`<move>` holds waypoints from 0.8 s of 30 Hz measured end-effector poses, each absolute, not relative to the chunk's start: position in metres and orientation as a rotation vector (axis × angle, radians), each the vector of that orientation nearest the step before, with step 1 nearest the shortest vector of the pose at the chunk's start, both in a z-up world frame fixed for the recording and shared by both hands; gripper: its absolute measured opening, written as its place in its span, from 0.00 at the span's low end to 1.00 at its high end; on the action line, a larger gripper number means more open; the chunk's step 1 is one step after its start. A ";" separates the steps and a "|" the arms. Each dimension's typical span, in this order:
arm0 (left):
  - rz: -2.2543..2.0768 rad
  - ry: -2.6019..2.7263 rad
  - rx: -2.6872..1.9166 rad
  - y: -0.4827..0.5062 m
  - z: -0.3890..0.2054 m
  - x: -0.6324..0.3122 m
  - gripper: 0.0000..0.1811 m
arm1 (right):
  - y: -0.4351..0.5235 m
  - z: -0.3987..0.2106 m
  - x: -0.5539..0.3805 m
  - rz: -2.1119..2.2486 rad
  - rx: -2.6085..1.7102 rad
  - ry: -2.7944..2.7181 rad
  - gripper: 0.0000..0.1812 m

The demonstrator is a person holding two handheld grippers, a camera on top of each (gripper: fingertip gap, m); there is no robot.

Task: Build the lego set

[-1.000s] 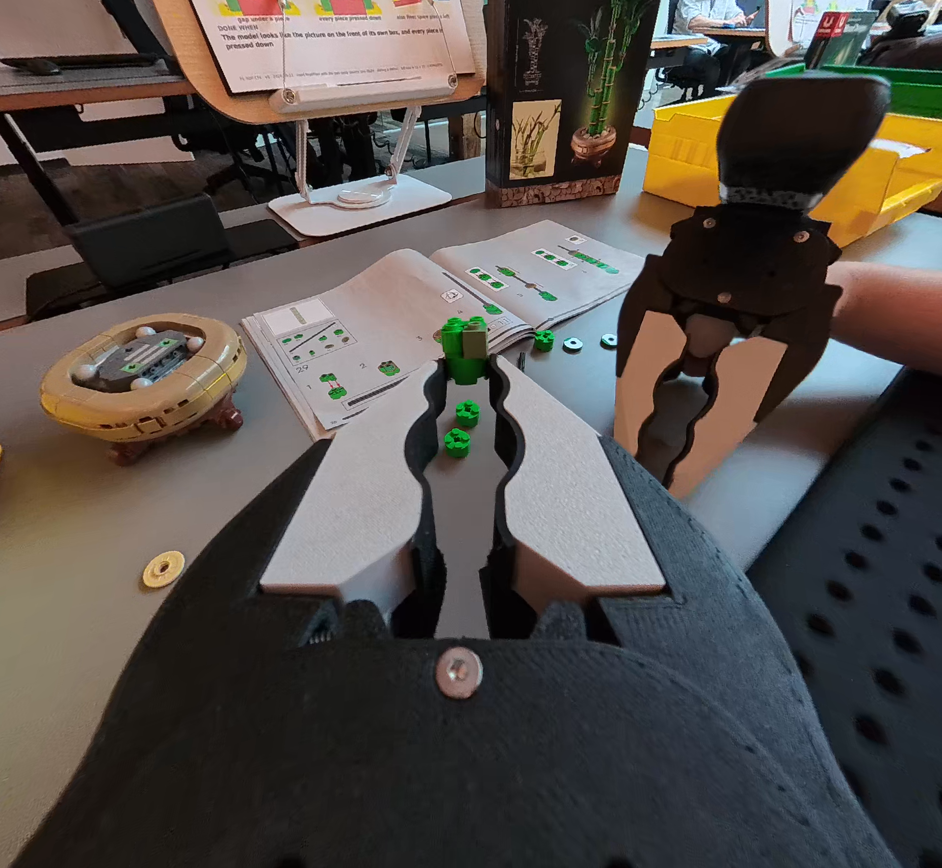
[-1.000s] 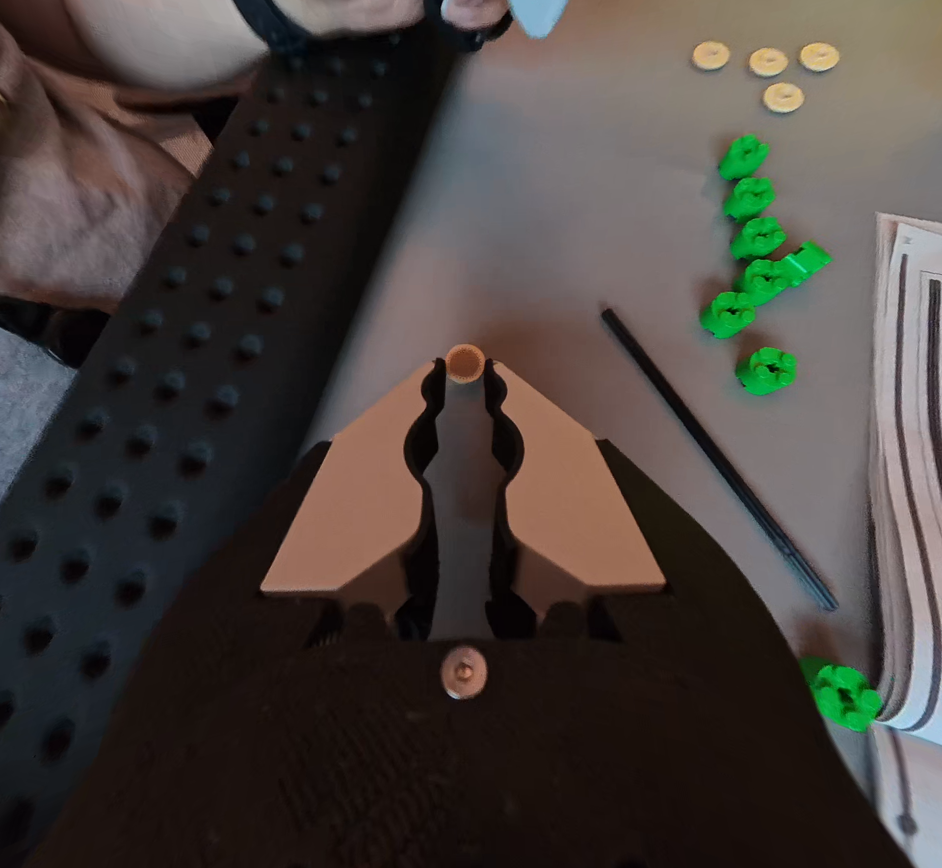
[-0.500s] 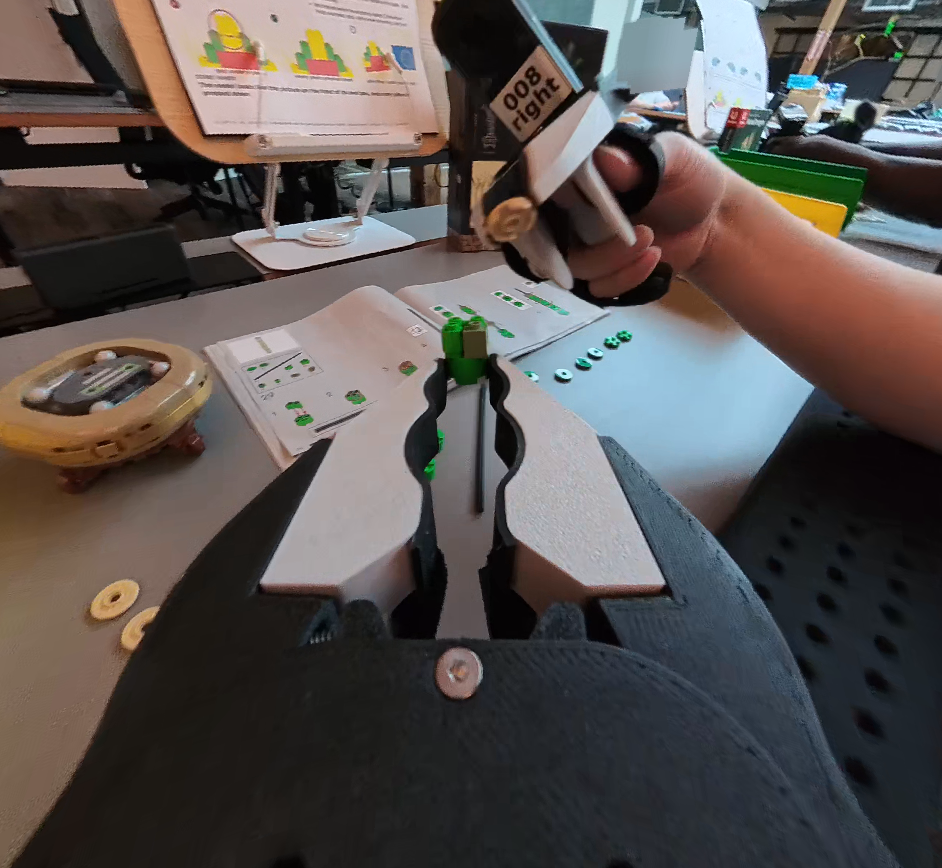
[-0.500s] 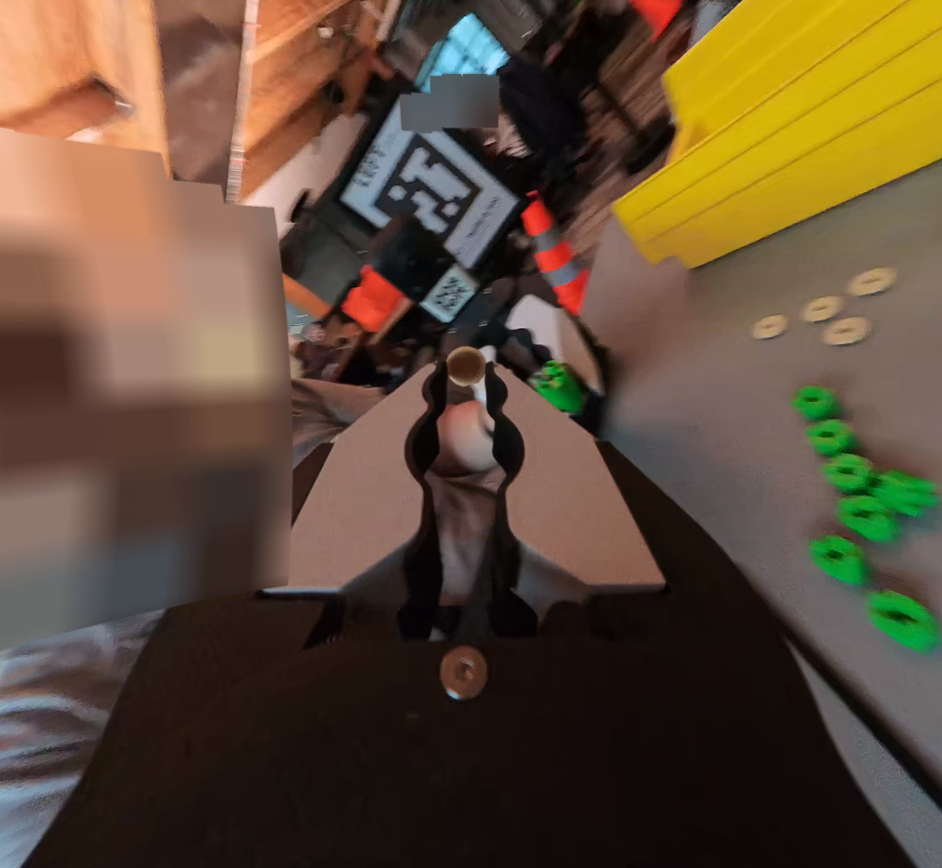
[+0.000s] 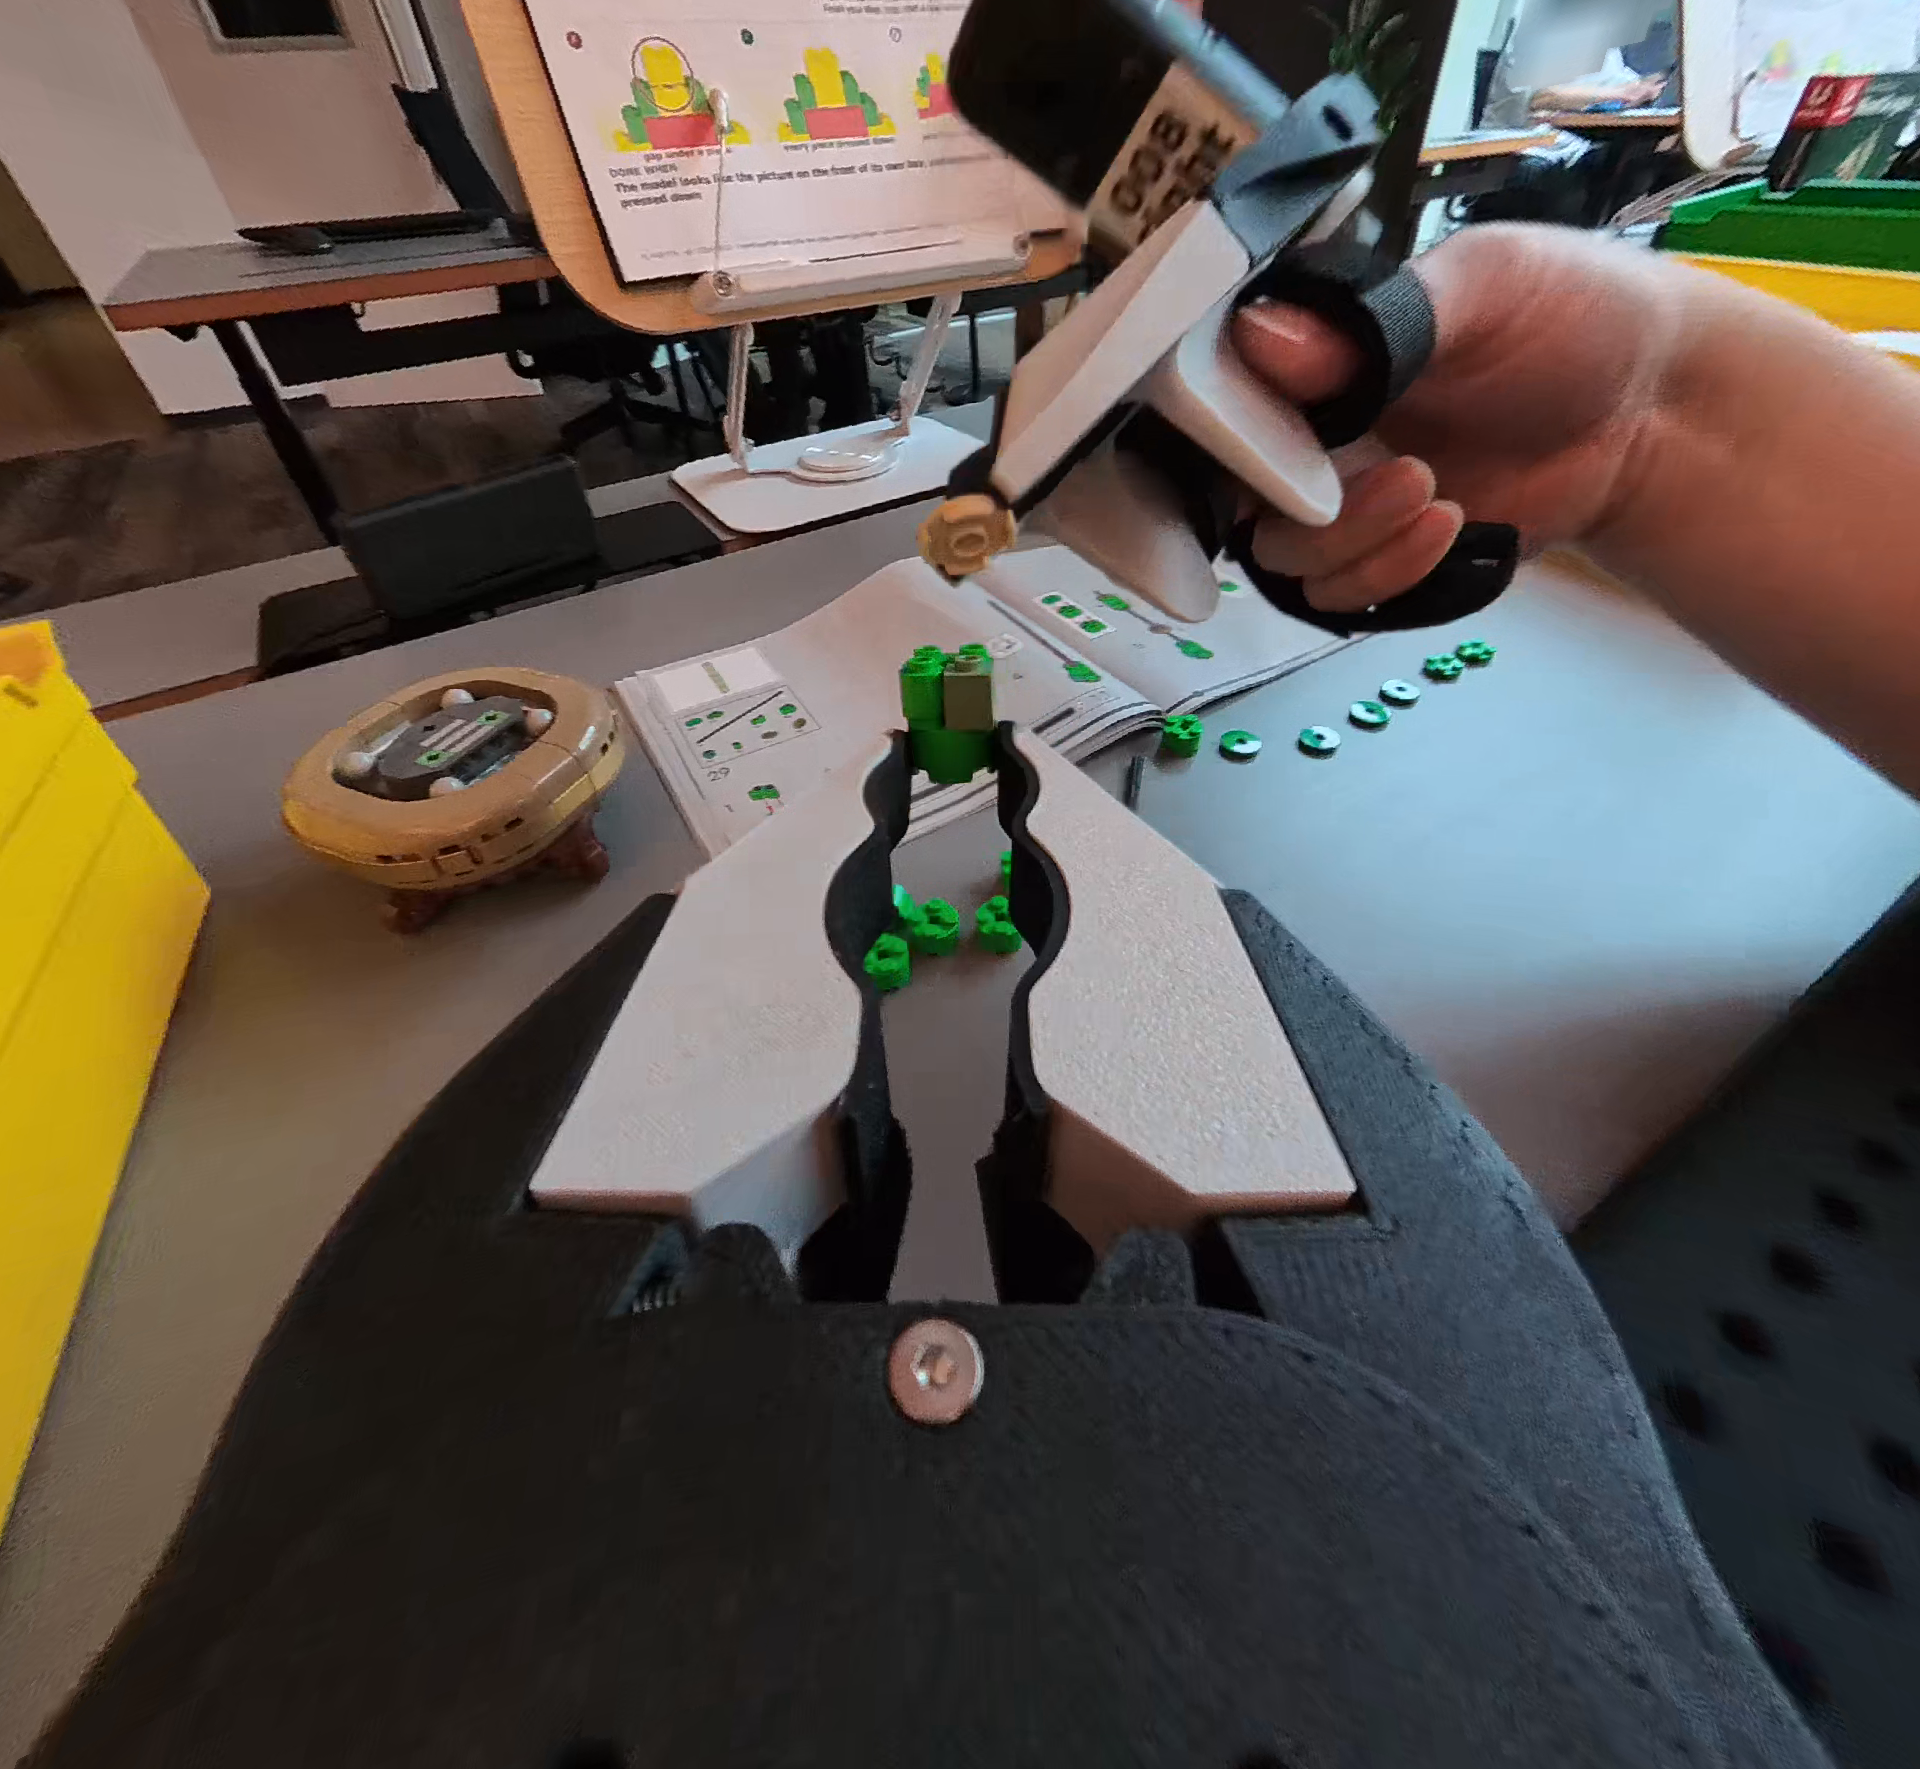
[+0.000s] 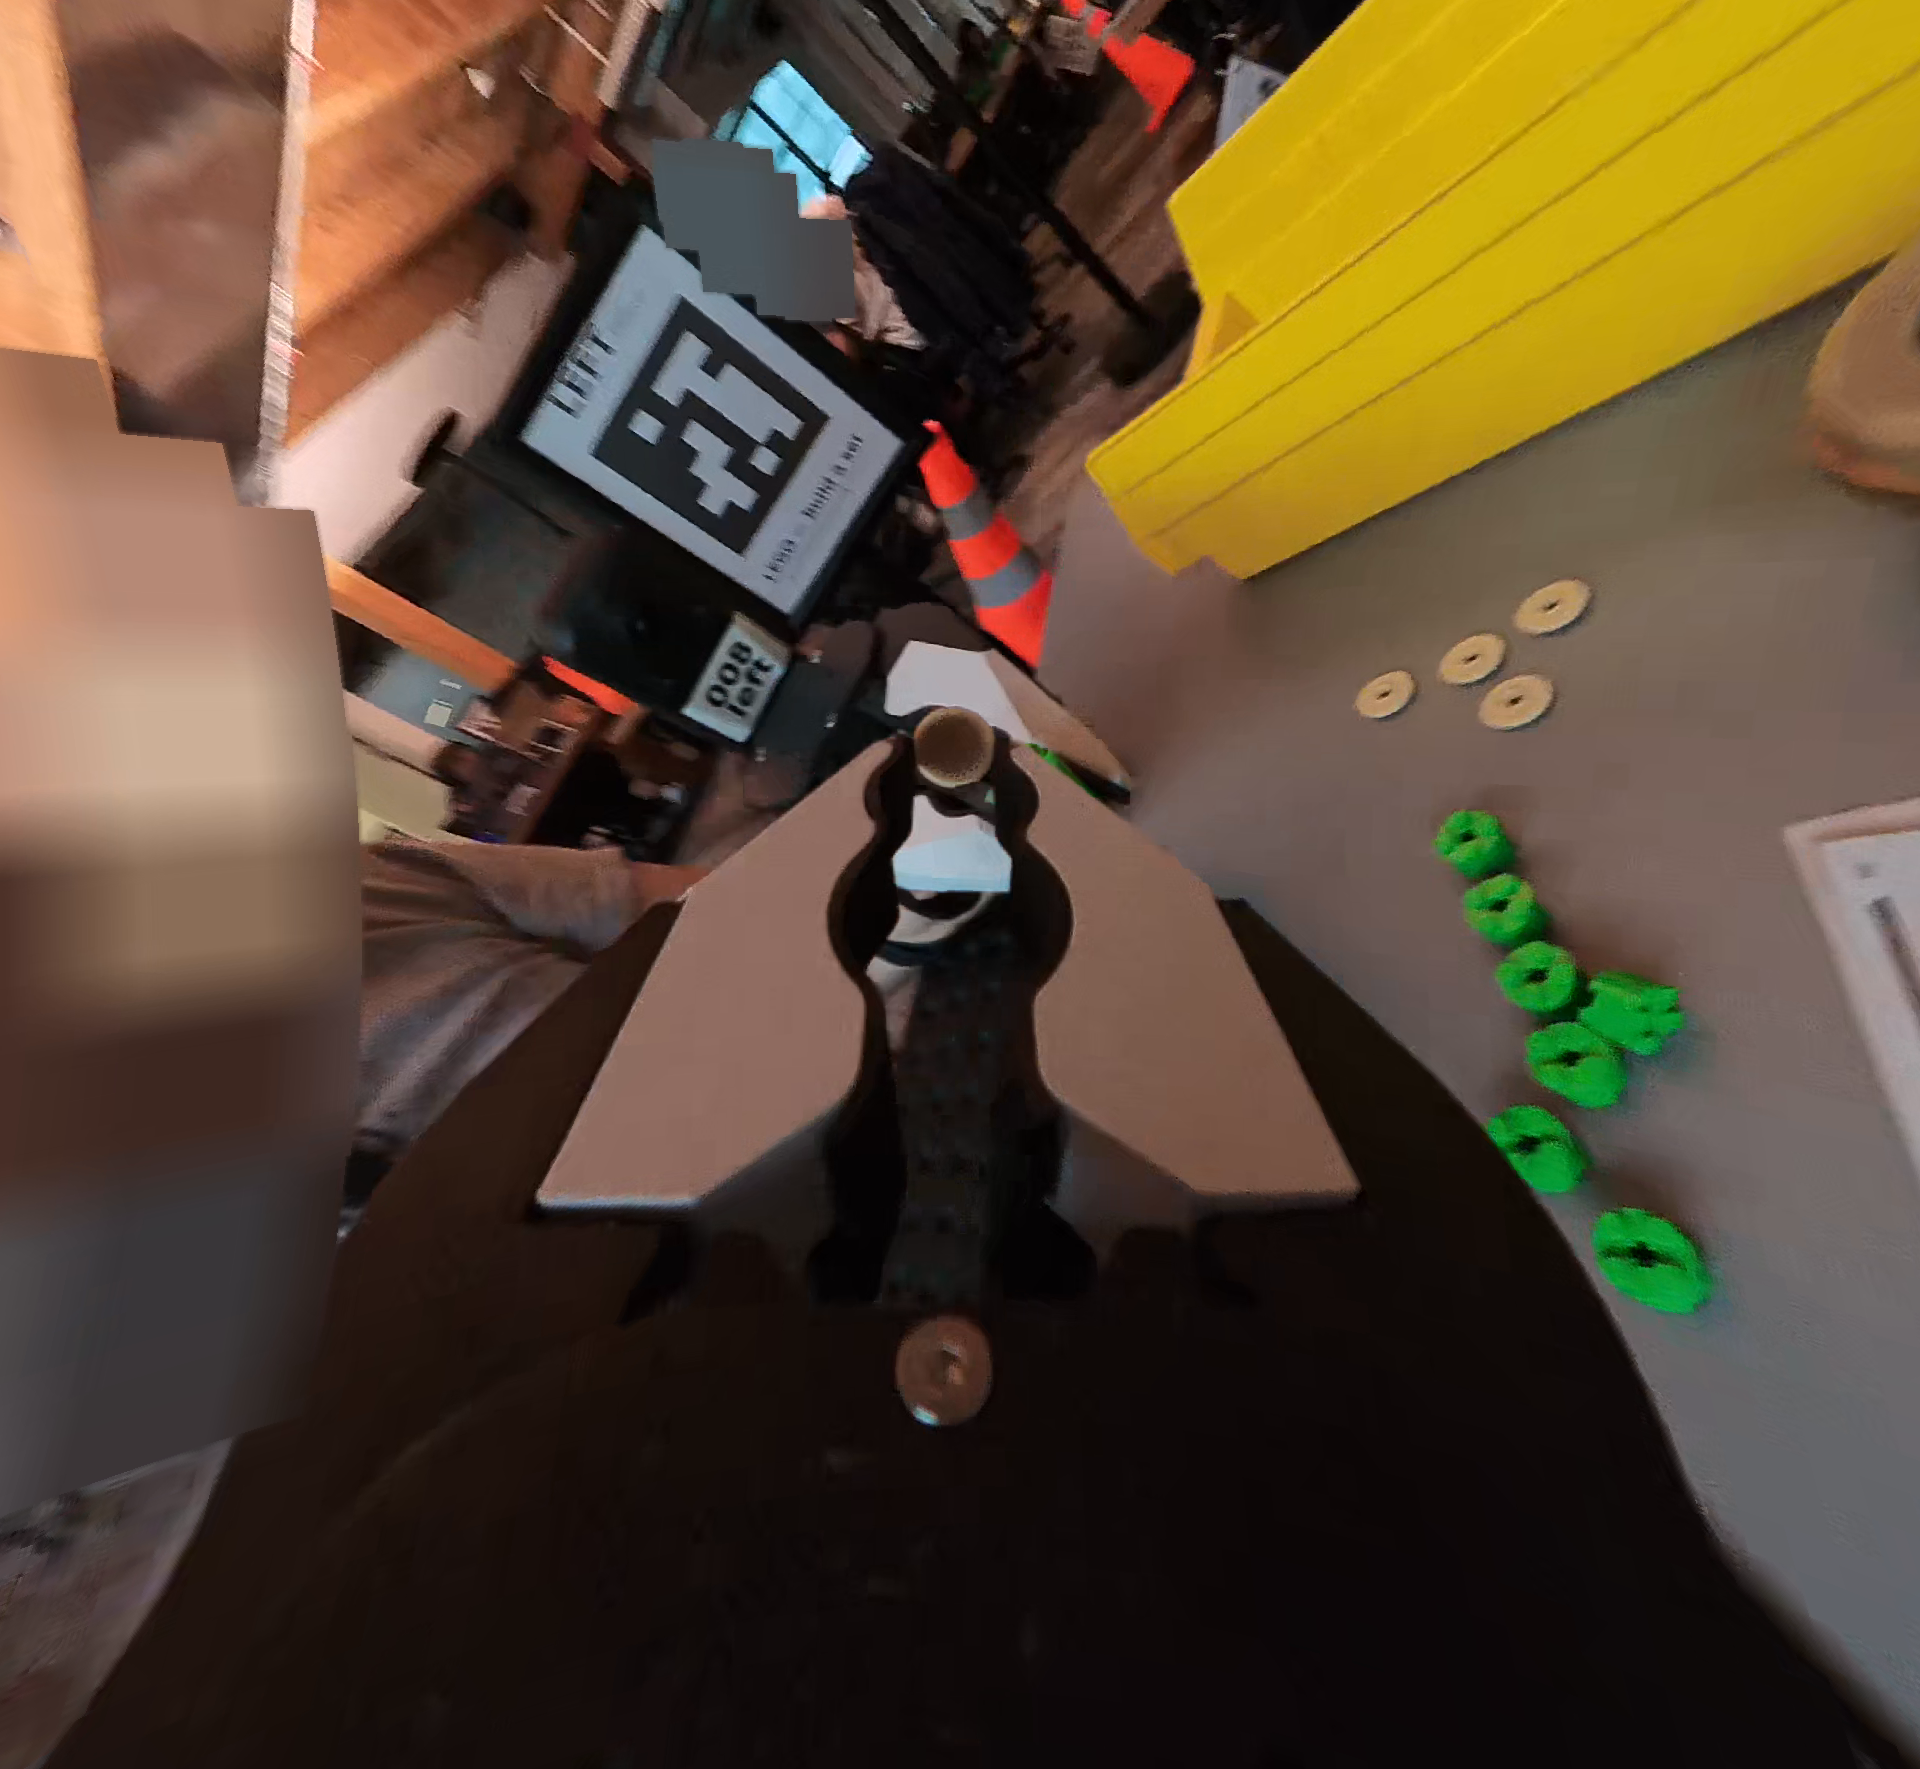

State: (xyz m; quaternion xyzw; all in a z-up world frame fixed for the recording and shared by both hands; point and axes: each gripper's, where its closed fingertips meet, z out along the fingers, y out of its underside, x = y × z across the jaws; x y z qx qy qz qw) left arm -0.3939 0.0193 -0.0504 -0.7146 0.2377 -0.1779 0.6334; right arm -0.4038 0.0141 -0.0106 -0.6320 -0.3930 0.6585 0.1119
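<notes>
Tongs (image 5: 948, 751) (left) around green stack (image 5: 951, 717)

Tool fingers (image 5: 1174, 1013): matt, grainy grey plastic. Green bricks (image 6: 1538, 976): glossy plastic. Bench (image 5: 1455, 888): smooth, matt grey. Booklet (image 5: 831, 680): paper.

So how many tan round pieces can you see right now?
4: one pinched in the right gripper, three tan discs on the table beside the yellow bin. Others may be hidden.
</notes>
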 end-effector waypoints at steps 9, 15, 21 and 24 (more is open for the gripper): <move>-0.334 0.564 -1.639 0.020 -0.053 -0.394 0.08 | 0.015 -0.025 -0.405 1.309 -1.779 -1.402 0.07; -0.333 0.562 -1.653 0.020 -0.055 -0.396 0.08 | 0.015 -0.034 -0.408 1.274 -1.800 -1.428 0.07; -0.325 0.567 -1.663 0.021 -0.057 -0.396 0.08 | 0.016 -0.035 -0.408 1.271 -1.806 -1.425 0.07; -0.294 0.578 -1.665 0.021 -0.058 -0.396 0.08 | 0.015 -0.036 -0.408 1.238 -1.785 -1.451 0.07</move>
